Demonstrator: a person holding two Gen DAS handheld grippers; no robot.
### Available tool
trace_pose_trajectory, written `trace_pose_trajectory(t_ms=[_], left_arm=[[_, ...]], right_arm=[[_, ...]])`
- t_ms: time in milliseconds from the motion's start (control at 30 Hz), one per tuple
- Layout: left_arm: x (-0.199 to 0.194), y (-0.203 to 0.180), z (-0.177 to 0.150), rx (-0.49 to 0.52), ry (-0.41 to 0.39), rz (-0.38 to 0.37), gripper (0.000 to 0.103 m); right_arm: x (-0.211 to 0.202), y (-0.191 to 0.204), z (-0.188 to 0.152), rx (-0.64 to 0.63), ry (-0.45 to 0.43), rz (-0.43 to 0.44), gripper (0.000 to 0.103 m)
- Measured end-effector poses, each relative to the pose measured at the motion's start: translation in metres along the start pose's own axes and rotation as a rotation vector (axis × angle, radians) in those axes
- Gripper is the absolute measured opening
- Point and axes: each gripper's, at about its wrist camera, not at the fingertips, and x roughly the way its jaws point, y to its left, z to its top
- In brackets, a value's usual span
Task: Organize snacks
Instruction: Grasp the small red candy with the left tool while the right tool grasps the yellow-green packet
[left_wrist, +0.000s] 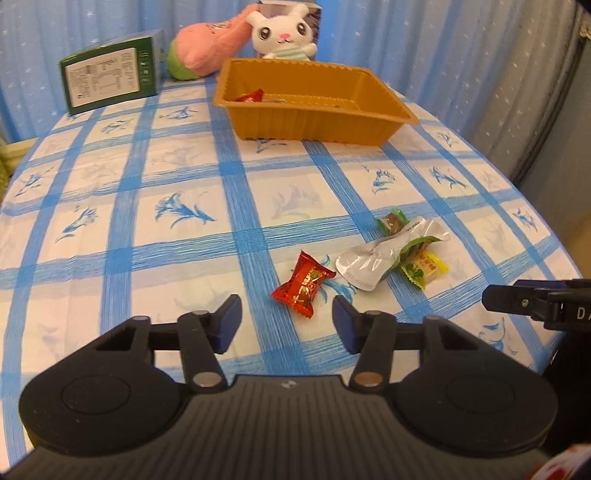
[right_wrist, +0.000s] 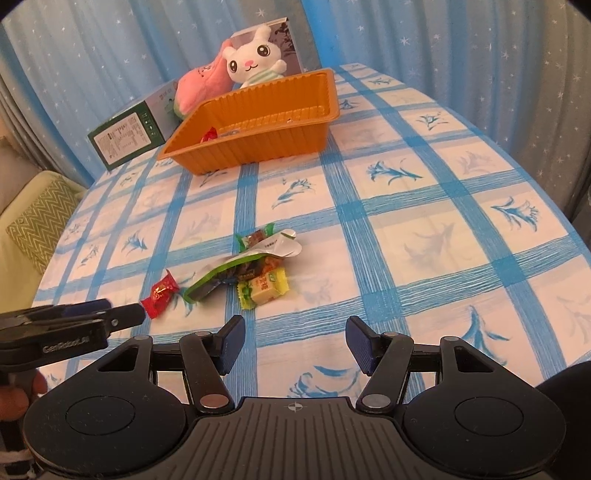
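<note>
Hovering low over the near edge of the table, the left gripper (left_wrist: 286, 323) has its jaws spread wide with nothing between them, and the red candy (left_wrist: 303, 283) lies on the cloth just ahead of the gap, slightly toward the right finger. The right gripper (right_wrist: 295, 345) is likewise parted and empty — it hangs over bare cloth, with the snack pile ahead and to its left.

That pile sits near the red candy: a silver-and-green pouch (left_wrist: 384, 254) lying across a yellow candy (left_wrist: 424, 267), and a brown candy in green wrap (left_wrist: 393, 221) touching the pouch's far end. The step in hand looks like picking up the red candy with the left gripper; the next move would call for a short push forward and down so the fingers straddle the wrapper's body, not its twisted ends, then a closing squeeze.

Well apart, at the far side, stands the orange tray (left_wrist: 369, 123), with at least one red-wrapped sweet (left_wrist: 251, 96) already in it — so the sorting seems begun, with four pieces left out.

The table (left_wrist: 147, 229) wears a white cloth with a blue grid and flower prints. Behind the tray are a green box (left_wrist: 110, 75), a pink plush (left_wrist: 210, 44) and a white rabbit plush (left_wrist: 282, 35), against blue star-spotted curtains (left_wrist: 424, 40).
</note>
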Motion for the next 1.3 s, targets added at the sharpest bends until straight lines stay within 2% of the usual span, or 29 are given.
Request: trace_pose_trajectory(t_ms=[133,333,400,433,600,767,867,1100,1300], left_arm=[[0.012,-0.003,0.007,0.072,-0.002,-0.017,0.045],[0.031,-0.008,0.016,0.139,0.026,-0.049,0.035],[0.037,-0.009,0.017,0.159,0.043,-0.051,0.025],[0.039,-0.009,0.017,0.164,0.048,-0.049,0.023],[0.039,-0.008,0.013,0.129,0.052,-0.027,0.019],[0.028,0.000,0.005,0.029,0.044,0.009,0.019],[0.024,0.002,-0.001,0.003,0.046,0.018,0.019],[0.019,0.004,-0.008,-0.006,0.034,0.012,0.019],[0.019,0.004,-0.009,-0.012,0.028,0.011,0.019]], right_arm=[[0.008,0.000,0.001,-0.002,0.014,0.005,0.061],[0.020,0.001,0.001,0.002,0.031,0.003,0.061],[0.023,0.002,0.002,0.000,0.033,0.010,0.061],[0.025,0.003,0.002,-0.002,0.033,0.013,0.061],[0.035,0.010,0.004,-0.014,0.034,0.036,0.061],[0.048,0.018,0.007,-0.016,0.026,0.054,0.060],[0.057,0.024,0.009,-0.030,0.022,0.059,0.050],[0.069,0.037,0.012,-0.109,-0.013,-0.008,0.049],[0.077,0.039,0.019,-0.109,-0.021,-0.056,0.049]])
